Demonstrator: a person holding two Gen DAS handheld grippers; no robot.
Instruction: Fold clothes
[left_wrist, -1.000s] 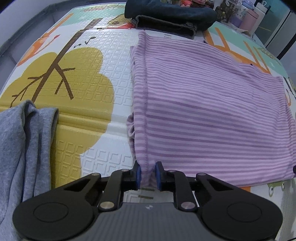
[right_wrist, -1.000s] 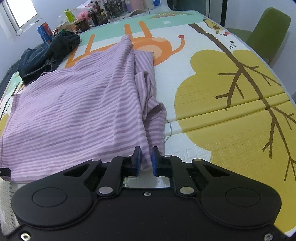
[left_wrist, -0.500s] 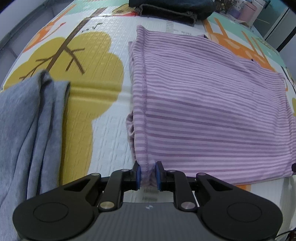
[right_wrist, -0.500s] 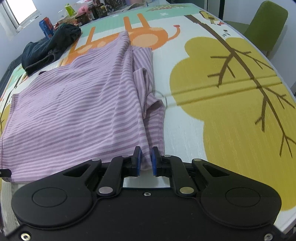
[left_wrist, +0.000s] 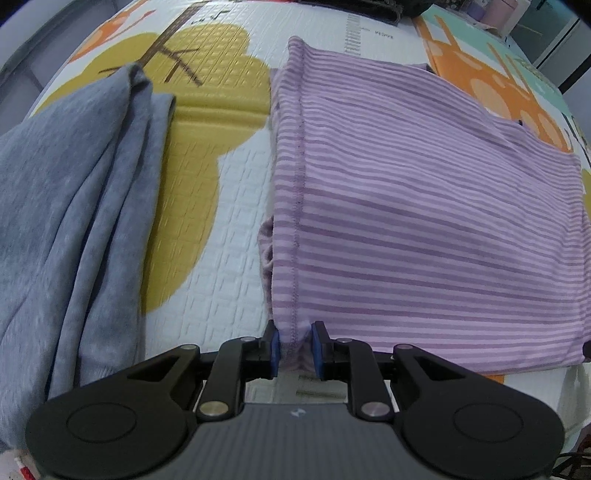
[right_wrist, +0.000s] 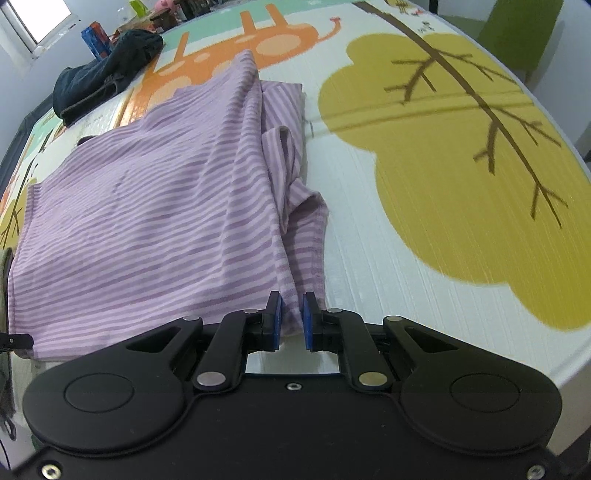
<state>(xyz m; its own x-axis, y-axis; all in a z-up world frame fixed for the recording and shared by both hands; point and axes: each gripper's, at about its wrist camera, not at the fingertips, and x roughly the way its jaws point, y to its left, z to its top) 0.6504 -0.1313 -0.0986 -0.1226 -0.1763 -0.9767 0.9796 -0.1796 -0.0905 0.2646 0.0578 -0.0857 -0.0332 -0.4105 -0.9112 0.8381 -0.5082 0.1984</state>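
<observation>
Both near corners of striped purple shirt (left_wrist: 424, 206) pinched: left gripper (left_wrist: 294, 345) and right gripper (right_wrist: 291, 321) nearly closed on cloth. Rest stretching away toward mat's (right_wrist: 424, 229) far edge.

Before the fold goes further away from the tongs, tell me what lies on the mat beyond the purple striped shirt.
Both tongs, left and right, pinch the purple striped shirt. Beyond its far edge a dark garment lies on the mat. A grey garment lies to the side, apart from the shirt.
</observation>
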